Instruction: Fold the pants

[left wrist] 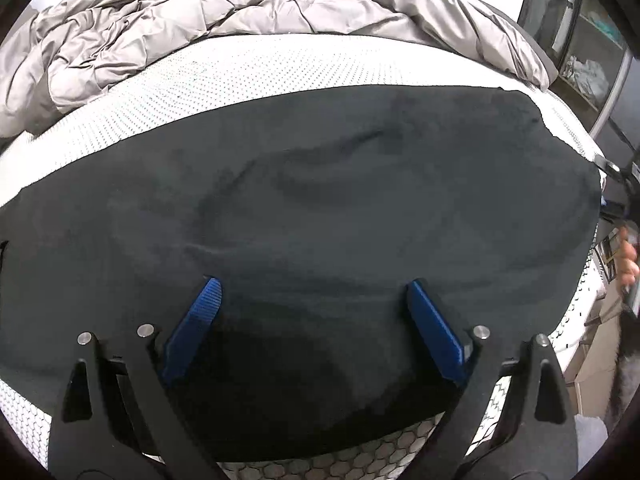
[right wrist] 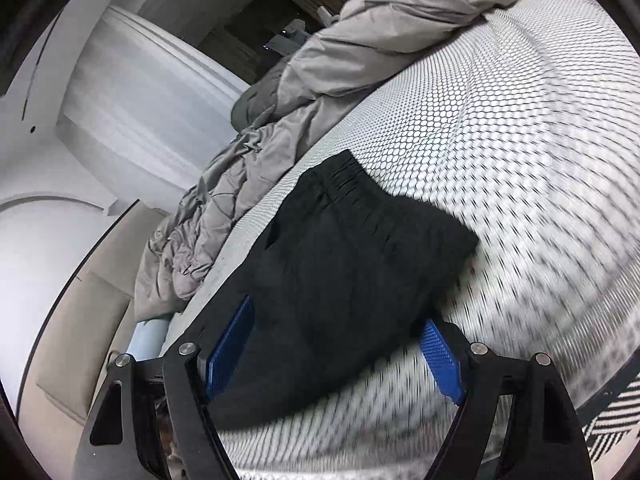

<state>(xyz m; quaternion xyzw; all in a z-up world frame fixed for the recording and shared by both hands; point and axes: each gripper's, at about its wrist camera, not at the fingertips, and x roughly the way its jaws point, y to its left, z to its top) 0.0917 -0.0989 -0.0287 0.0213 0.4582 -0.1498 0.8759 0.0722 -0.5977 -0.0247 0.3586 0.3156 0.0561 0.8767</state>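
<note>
Pants: the black pants [right wrist: 344,276] lie flat on the bed's white honeycomb-patterned mattress [right wrist: 520,128], already doubled into a compact rectangle, with the gathered elastic waistband [right wrist: 352,176] at the far end in the right wrist view.
Left gripper: the left gripper [left wrist: 314,292] hovers low over the dark cloth, its blue pads [left wrist: 200,320] wide apart and holding nothing.
Right gripper: the right gripper [right wrist: 340,344] sits at the near end of the bundle, fingers spread to either side of it and empty; the mattress around it is smeared with motion blur, so whether it touches the cloth is hard to say.
Surroundings: a rumpled grey comforter [left wrist: 168,28] is heaped near the far edge of the pants, apart from them.
Step in hand: judging by the layout, a fold has been laid and both grippers are free between grasps.
Next move: probably pinching one short end at two corners and carrying it over evenly, or pressing the stack flat if it is deemed finished.
</note>
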